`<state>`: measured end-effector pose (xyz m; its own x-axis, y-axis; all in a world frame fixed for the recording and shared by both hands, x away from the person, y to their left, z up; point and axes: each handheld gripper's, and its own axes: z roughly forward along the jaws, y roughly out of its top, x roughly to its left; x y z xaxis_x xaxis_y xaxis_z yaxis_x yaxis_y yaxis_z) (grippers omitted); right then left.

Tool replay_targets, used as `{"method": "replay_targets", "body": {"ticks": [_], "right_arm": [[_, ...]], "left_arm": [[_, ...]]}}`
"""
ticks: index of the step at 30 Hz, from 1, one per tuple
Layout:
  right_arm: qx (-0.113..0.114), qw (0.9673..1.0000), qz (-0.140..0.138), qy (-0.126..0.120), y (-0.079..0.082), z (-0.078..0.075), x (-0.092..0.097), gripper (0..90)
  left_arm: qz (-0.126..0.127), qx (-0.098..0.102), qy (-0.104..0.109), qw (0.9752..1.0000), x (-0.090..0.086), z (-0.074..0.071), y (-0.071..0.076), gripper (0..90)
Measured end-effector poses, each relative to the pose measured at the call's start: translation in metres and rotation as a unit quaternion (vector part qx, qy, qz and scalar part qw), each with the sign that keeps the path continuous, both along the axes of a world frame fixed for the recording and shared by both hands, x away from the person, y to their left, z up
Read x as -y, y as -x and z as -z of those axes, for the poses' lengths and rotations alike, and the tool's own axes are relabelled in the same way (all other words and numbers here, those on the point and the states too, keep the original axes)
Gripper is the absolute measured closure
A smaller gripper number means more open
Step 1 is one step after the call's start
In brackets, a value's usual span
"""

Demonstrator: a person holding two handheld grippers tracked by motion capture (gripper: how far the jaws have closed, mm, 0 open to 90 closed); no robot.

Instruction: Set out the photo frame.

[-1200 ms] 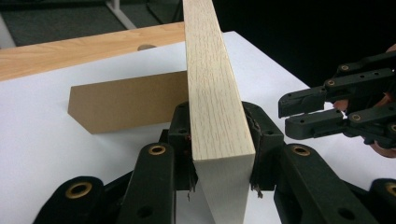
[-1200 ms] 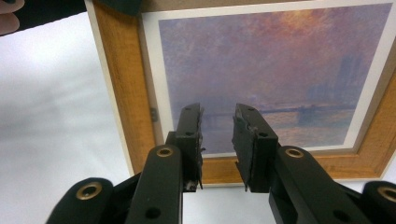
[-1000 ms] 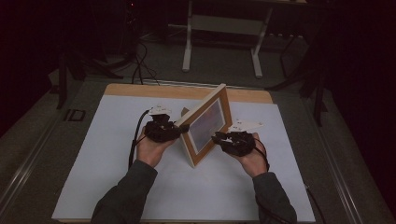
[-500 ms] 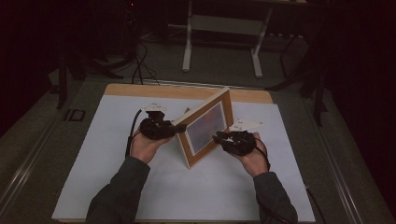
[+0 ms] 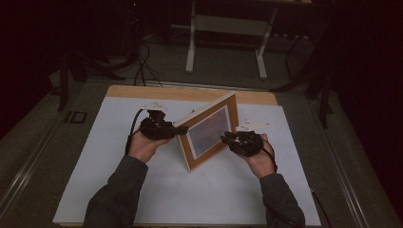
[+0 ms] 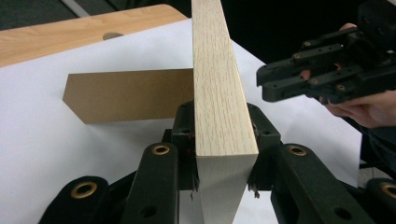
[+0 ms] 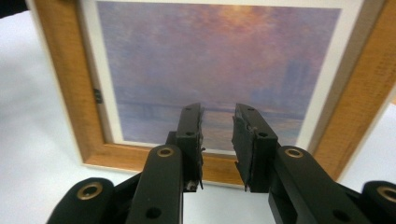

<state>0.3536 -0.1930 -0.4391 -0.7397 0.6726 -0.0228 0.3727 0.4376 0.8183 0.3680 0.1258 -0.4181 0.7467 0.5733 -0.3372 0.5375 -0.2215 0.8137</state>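
I am standing a picture frame (image 5: 209, 130) upright on the white table sheet (image 5: 95, 180), and I judge this job to be mostly done: the frame is resting on its lower edge near the middle of the sheet, with its brown easel flap (image 6: 126, 95) swung out behind it and lying against the sheet. What I think is left is to check that the flap is bearing the weight, then let go and back both hands away from the frame.

My left gripper (image 6: 223, 161) is clamping the frame's near side edge, its pads pressing on both faces of the pale wood, so the jaws are standing as wide as the wood is thick. My right gripper (image 7: 217, 135) is hovering in front of the frame's painted face, its jaws parted by a narrow gap with nothing between them. From above it looks just beside the frame's lower right corner; whether its tips are touching the glass I cannot tell.
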Motion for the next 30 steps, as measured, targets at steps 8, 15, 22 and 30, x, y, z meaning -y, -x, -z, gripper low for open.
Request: {"method": "replay_targets", "body": {"ticks": [8,15,22,30], "right_arm": [[-0.002,0.9998,0.021,0.001,-0.004,0.001,0.007,71.7],[0.002,0.9991,0.042,-0.001,-0.009,0.0,0.013,71.9],[0.0,0.9979,0.064,-0.004,-0.018,-0.002,0.019,71.9],[-0.001,0.9969,0.078,-0.007,-0.029,-0.008,0.023,69.0]], "left_arm": [[0.02,-0.008,0.002,0.9998,-0.007,0.0,-0.002,71.9],[0.041,-0.011,-0.006,0.9991,-0.012,-0.002,-0.002,72.0],[0.053,-0.014,-0.008,0.9985,-0.015,-0.003,-0.004,72.0],[0.065,-0.011,-0.016,0.9977,-0.018,-0.004,-0.007,71.9]]}}
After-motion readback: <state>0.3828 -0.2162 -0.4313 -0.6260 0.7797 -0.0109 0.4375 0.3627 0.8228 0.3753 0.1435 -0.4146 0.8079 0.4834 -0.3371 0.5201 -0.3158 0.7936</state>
